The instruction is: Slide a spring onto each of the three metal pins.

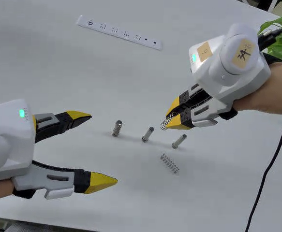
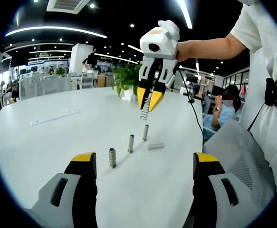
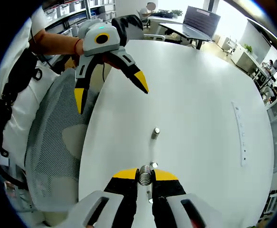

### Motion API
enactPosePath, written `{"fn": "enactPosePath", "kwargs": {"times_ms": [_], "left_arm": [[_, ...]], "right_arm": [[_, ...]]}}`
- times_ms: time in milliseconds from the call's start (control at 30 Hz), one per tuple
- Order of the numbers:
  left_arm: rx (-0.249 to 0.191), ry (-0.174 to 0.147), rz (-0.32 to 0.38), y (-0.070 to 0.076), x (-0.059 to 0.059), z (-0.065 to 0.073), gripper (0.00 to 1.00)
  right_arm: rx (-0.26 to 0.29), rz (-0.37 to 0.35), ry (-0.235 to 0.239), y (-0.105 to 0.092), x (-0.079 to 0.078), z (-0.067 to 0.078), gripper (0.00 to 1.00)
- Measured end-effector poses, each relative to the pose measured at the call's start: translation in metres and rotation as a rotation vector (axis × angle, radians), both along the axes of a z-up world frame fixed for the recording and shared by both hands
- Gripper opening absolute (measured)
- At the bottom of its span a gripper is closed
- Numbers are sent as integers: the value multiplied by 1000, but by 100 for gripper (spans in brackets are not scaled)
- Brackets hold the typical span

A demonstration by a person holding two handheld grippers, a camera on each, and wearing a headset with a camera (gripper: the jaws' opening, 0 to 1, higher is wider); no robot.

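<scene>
One spring half hidden in right claw; left claw agape

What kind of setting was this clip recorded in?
Probably an open-plan office: a large white round table, a grey mesh office chair, and a dark screen on a desk behind.

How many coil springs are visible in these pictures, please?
3. One small metal coil spring sits on the leftmost metal pin, one is held by the right tool, and one lies loose on the white table. None seems hidden.
</scene>
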State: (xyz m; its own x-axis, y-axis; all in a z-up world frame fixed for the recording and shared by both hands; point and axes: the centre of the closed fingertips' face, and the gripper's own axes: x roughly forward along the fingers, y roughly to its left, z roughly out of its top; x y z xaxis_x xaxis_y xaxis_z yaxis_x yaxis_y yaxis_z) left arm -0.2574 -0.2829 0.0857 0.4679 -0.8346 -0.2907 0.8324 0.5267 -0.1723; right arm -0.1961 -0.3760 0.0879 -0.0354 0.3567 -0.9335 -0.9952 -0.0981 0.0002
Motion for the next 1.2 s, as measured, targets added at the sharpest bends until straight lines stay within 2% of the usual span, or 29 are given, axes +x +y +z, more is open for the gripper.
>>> {"fn": "enactPosePath", "kwargs": {"times_ms": [200,367,700,1200], "left_arm": [[-19,8,13,4,4,-2,85],[-30,8,25,6,6,-3,88],[-44,16,27,7,7,-4,87],[-56,28,18,4,6,-5,87]], "right_arm": [[-19,-6,6,4,11,-15,7],[-27,-5,16,8,12,-24,7],[-43,-10,31,12,8,-32,7],[-54,-7,47,11,10,-41,7]]}}
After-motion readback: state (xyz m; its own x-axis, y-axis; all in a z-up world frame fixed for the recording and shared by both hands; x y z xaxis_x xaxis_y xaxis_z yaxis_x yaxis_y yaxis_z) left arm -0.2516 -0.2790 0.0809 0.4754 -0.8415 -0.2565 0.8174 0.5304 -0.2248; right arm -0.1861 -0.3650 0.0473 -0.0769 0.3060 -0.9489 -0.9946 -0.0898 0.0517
